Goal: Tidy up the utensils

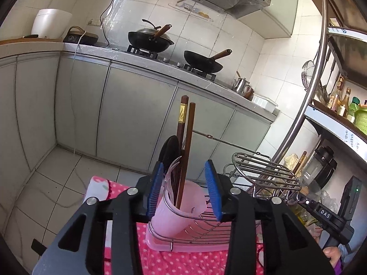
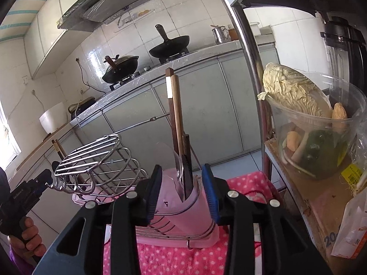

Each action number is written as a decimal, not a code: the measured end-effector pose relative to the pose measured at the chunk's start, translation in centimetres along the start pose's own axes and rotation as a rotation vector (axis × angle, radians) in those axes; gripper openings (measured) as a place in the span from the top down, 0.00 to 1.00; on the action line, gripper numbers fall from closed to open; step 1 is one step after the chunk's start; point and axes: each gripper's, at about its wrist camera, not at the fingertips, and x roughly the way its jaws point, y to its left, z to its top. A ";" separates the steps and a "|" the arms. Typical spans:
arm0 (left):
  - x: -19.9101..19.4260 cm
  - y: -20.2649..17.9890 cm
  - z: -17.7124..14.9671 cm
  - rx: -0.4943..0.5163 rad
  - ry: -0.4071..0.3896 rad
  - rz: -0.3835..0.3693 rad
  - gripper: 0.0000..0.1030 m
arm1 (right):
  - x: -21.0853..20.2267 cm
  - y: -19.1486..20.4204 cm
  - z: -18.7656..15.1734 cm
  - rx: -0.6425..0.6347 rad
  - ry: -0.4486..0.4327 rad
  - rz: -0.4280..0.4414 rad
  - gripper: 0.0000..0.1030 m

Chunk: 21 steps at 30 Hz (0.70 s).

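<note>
A pink utensil cup (image 1: pixel 177 208) stands in a wire dish rack (image 1: pixel 201 229) on a pink tray. In it stand two brown chopsticks (image 1: pixel 184 146), a black spoon (image 1: pixel 169 151) and a clear plastic spoon (image 1: pixel 170 171). My left gripper (image 1: pixel 185 191) is open and empty, its blue pads either side of the cup, just in front of it. In the right wrist view the same cup (image 2: pixel 183 204) holds the chopsticks (image 2: pixel 175 114), the clear spoon (image 2: pixel 170 158) and the black utensil (image 2: pixel 187 167). My right gripper (image 2: pixel 182 192) is open and empty around the cup.
A pink dotted towel (image 1: pixel 165 259) lies under the tray. A round wire steamer stand (image 2: pixel 96 158) sits at the rack's far end. A metal shelf (image 2: pixel 247 68) with a bowl of cabbage (image 2: pixel 296 96) stands to the right. Two woks (image 1: pixel 151 40) sit on the stove.
</note>
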 end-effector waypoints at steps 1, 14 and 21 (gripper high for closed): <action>-0.2 -0.1 0.0 0.001 0.002 0.001 0.59 | -0.2 0.1 0.1 -0.002 -0.001 0.002 0.65; -4.5 -3.4 -2.5 0.067 0.076 0.021 0.53 | -6.0 2.9 -3.1 -0.002 0.019 0.029 0.56; -6.6 -4.8 -4.5 0.073 0.117 0.007 0.47 | -7.7 4.8 -5.8 -0.035 0.090 0.022 0.55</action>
